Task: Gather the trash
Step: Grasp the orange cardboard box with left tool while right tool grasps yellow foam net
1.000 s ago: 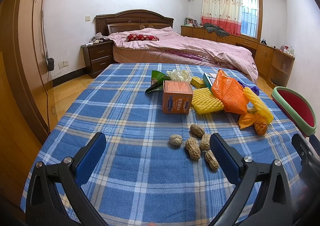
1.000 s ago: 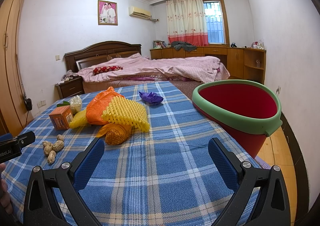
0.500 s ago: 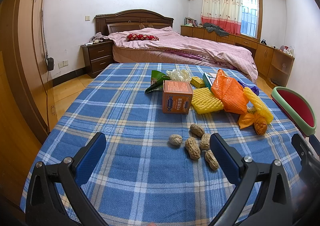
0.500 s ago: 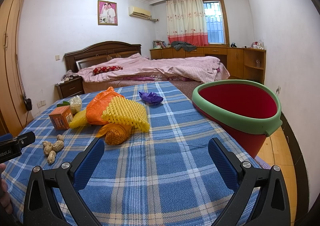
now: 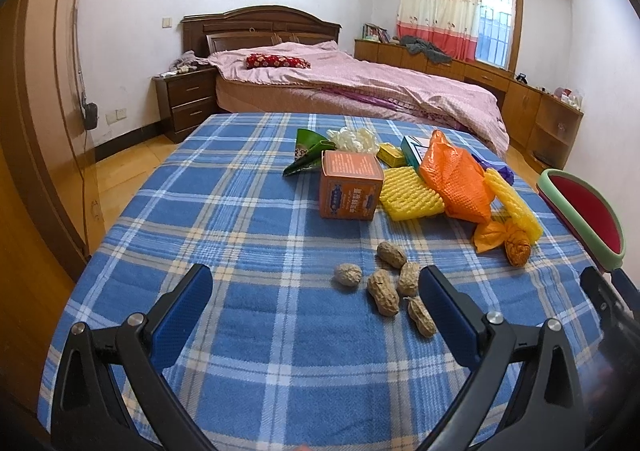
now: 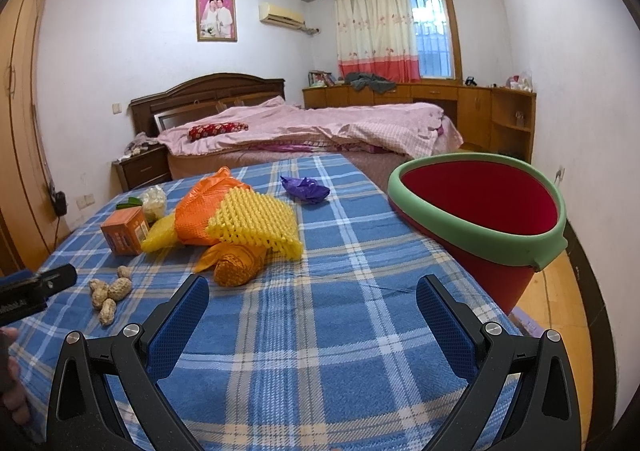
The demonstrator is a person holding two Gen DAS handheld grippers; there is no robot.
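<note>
Trash lies on a blue plaid table: several peanut shells, an orange box, yellow foam nets, an orange net bag, a green wrapper and white crumpled plastic. My left gripper is open and empty just short of the peanuts. My right gripper is open and empty over the table, near an orange net ball and a purple wrapper. A red bin with a green rim hangs at the table's right edge.
A bed with pink bedding stands behind the table, with a nightstand to its left and wooden cabinets at the right wall. A small yellow box and a teal box lie behind the foam nets.
</note>
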